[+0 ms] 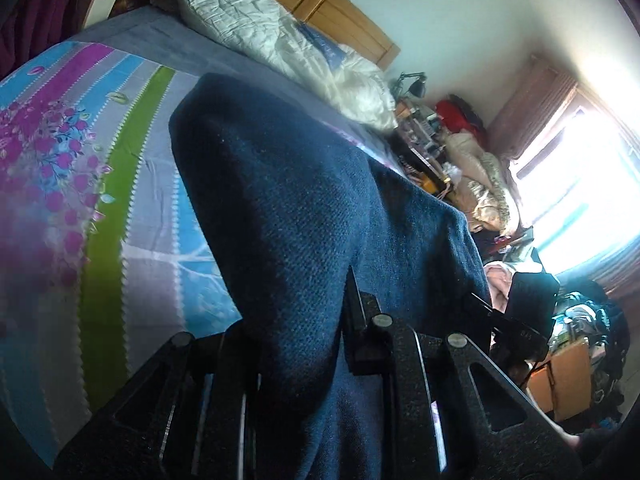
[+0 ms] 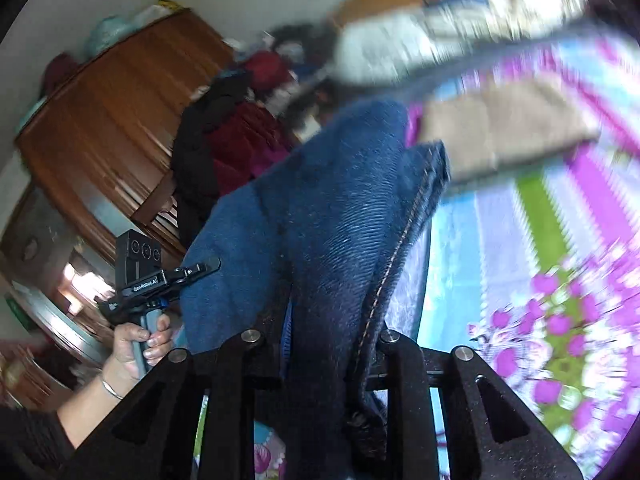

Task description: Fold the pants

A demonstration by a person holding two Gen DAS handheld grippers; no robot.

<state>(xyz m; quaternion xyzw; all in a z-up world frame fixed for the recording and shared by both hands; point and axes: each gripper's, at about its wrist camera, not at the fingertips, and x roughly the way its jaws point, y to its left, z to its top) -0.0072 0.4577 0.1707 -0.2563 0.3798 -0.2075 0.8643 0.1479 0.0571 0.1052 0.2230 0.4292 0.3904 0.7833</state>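
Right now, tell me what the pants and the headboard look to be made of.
Pants: dark blue denim by the look, matte, with diagonal twill ribs and orange seam stitching. Headboard: seemingly light wood or veneer, smooth and satiny, with panel seams; grain too faint to confirm.

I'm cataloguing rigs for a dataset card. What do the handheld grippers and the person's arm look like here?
Both grippers are matte black with speckled linkage arms, triangular cutouts and silver pivot pins. The left gripper carries a black camera box marked GenRobot.AI on a blue-grey handle. The hand shows a thin silver bangle and a dark sleeve.

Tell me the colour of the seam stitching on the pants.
Orange-tan stitching on dark blue pants; clearest in the right wrist view.
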